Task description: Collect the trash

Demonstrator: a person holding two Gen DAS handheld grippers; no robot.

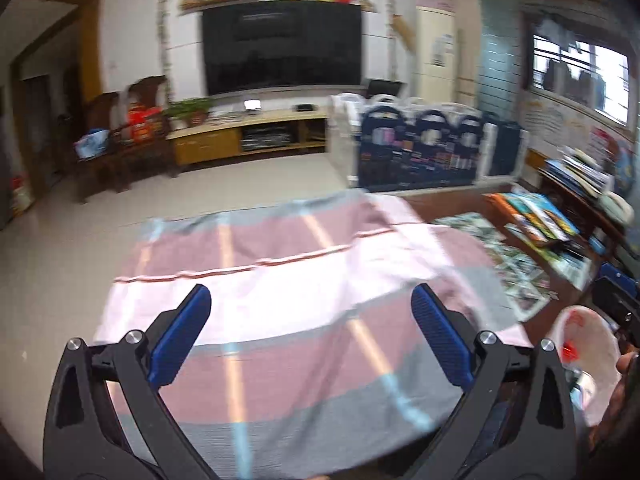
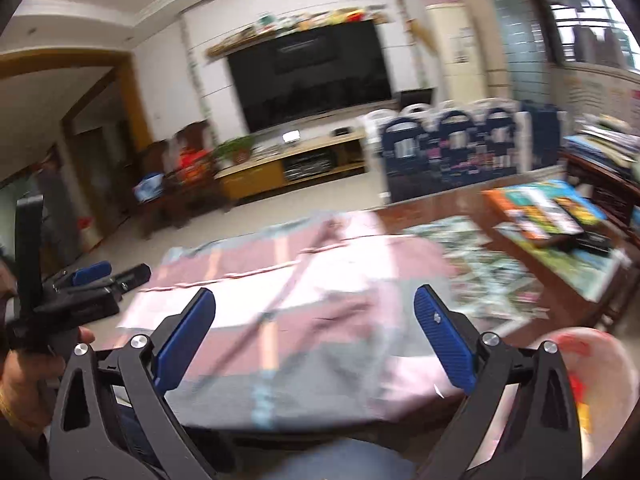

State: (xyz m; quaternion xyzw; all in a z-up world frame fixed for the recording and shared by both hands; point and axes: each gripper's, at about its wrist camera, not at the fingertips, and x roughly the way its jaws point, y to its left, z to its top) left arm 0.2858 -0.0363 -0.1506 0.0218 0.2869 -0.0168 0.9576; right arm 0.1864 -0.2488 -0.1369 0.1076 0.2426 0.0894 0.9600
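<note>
While both the left gripper [image 1: 311, 334] and right gripper [image 2: 315, 338] gape empty, the white red-printed plastic bag [image 2: 592, 392] beside the striped pink-grey cloth [image 1: 304, 280] could slip away unheld.

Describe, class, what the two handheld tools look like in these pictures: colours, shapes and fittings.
Both match. The left tool and right tool each have two black, angular arms with triangular cut-outs, silver round pivot bolts, and flat blue ribbed finger pads. A gold-coloured band shows at the wrist.

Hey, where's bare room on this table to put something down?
The striped cloth looks bare between both open grippers, left and right. Crowded on its right: the patterned mat, then books. A white bag hangs at the right edge.
</note>
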